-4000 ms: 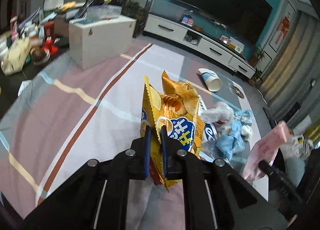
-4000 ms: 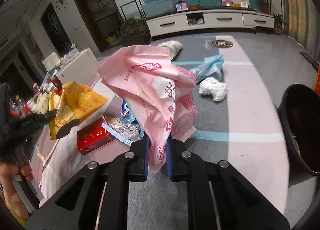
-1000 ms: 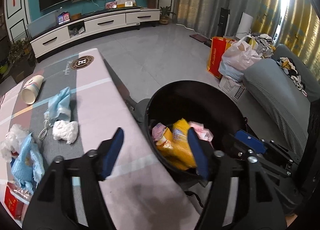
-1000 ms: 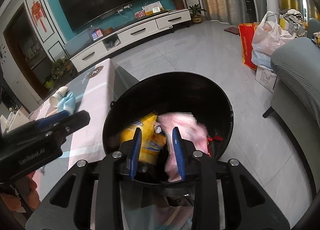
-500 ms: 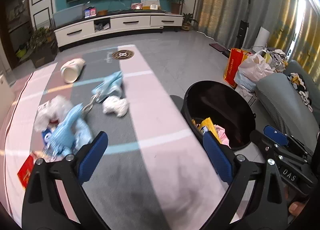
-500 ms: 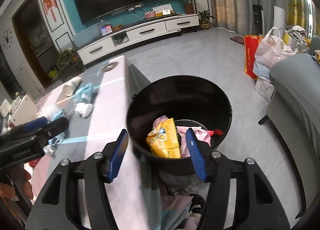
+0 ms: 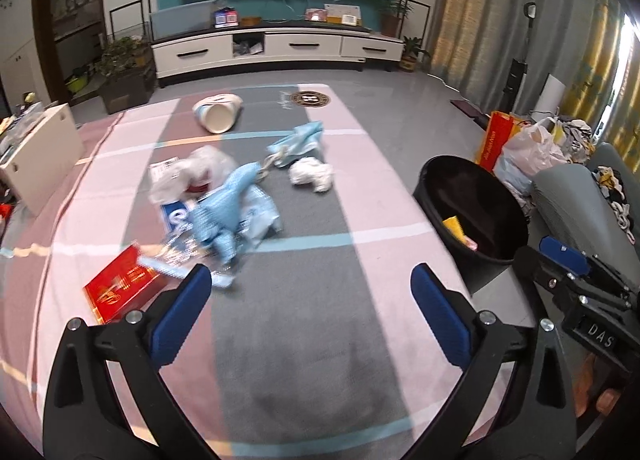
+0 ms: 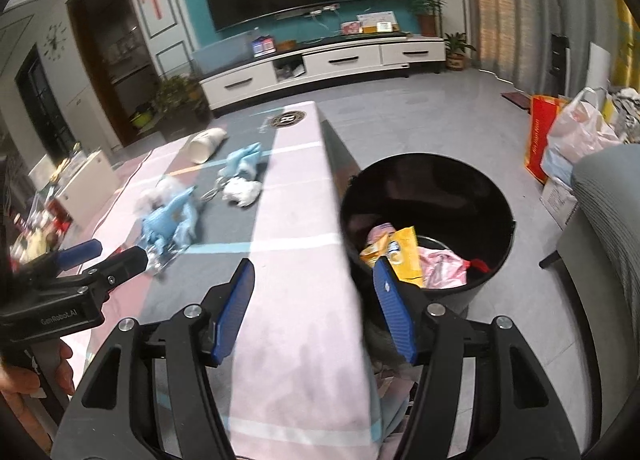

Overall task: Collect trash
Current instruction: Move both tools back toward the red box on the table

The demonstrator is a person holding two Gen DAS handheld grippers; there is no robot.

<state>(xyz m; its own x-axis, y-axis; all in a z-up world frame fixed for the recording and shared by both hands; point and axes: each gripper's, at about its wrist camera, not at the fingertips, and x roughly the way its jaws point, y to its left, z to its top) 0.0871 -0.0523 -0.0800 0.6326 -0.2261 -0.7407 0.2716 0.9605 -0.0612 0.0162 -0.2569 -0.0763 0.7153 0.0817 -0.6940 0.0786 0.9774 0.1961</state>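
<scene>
My left gripper (image 7: 310, 276) hangs over the striped table cloth (image 7: 304, 360), its jaws opening wide with nothing between them. Ahead of it lie a red box (image 7: 120, 288), crumpled blue bags (image 7: 228, 204), a white tissue wad (image 7: 312, 176), a pale blue wrapper (image 7: 300, 142) and a tipped paper cup (image 7: 218, 116). My right gripper (image 8: 314, 266) is open and empty over the table's right edge. Beside it stands the black bin (image 8: 432, 188), holding the yellow chip bag (image 8: 406, 256) and the pink bag (image 8: 442, 266).
The bin (image 7: 460, 158) stands on the floor just off the table's right side. Behind it are a grey sofa (image 7: 580, 212) and shopping bags (image 7: 520, 144). A white box (image 7: 40, 156) sits at the table's left, with a TV cabinet (image 7: 276, 48) across the room.
Both bags went from the grippers into the bin. The left gripper swung from the bin back over the table litter and its jaws widened. The right gripper drew back and opened.
</scene>
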